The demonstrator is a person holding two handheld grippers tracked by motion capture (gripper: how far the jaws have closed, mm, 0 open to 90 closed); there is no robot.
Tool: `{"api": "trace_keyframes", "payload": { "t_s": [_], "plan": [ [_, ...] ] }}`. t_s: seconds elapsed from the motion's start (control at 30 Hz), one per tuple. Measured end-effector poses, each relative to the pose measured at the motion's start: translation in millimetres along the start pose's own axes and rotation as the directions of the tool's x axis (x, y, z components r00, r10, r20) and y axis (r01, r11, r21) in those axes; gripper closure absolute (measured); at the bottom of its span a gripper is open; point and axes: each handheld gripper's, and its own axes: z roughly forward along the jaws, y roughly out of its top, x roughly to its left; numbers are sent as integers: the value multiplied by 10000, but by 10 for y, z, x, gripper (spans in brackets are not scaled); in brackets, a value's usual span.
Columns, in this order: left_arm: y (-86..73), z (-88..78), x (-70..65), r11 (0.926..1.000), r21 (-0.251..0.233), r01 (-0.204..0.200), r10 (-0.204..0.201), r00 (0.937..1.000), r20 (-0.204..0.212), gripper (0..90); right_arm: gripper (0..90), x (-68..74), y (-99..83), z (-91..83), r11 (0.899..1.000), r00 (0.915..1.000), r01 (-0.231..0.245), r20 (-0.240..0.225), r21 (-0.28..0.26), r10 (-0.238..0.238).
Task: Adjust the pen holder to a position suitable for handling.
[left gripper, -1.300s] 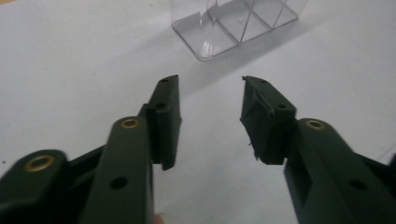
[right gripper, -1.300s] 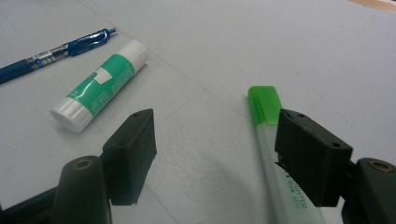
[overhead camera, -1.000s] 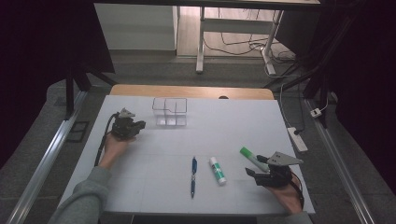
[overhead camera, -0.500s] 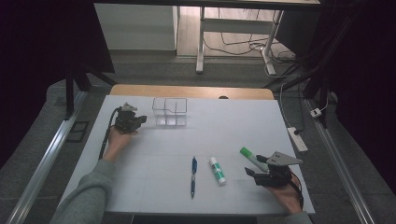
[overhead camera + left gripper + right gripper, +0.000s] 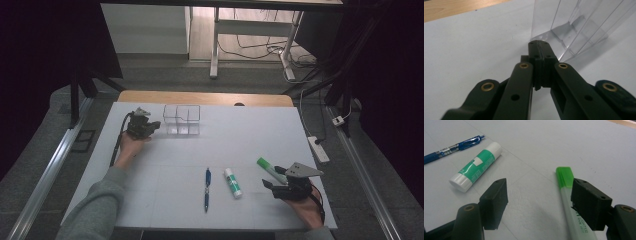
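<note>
I am looking down on a smooth, matte white table top with a strip of pale wood along its far edge. I am holding the left gripper near the far left of the table, its black jaws clenched flat against each other with nothing between them. In the left gripper view the closed tips are sitting at the bottom corner of a clear plastic organizer, a hard, glossy box with thin straight walls and dividers that split it into compartments; I cannot tell whether the tips are touching it or are just beside it. From above, the organizer is standing upright near the far edge, just to the right of the left gripper. I am resting the right gripper near the front right of the table, jaws released and standing wide. In the right gripper view the blocky black pads are spread apart, and a green highlighter, a flattish pale green barrel with a brighter green cap, is lying on the table just inside the right-hand pad, not gripped. Further left are lying a round white glue stick with a green label and a slim blue pen, both well apart from the organizer.
</note>
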Motion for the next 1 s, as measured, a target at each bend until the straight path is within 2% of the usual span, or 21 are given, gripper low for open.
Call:
{"api": "trace_keyframes", "payload": {
  "t_s": [0.33,0.43,0.6,0.63,0.7,1.0],
  "plan": [
    [-2,32,26,9999,-48,113,-113,9999,80,883,296,4,3,-2,10000,10000,41,-4,34,-41],
    [3,61,25,10000,-16,22,-22,9999,99,883,297,7,8,-5,10000,10000,76,42,58,-76],
    [12,112,18,9991,335,-245,242,9997,78,883,297,10,15,-29,9999,10000,51,32,-107,-51],
    [16,120,24,9990,368,-243,241,9997,59,883,297,8,15,-32,9999,10000,36,42,-116,-36],
    [30,145,49,9994,341,7,-15,9997,247,883,297,10,14,-27,9999,10000,62,6,-106,-62],
    [82,230,0,9992,410,-5,-11,9993,384,883,297,8,11,-33,10000,10000,68,3,-55,-68]
  ]
}}
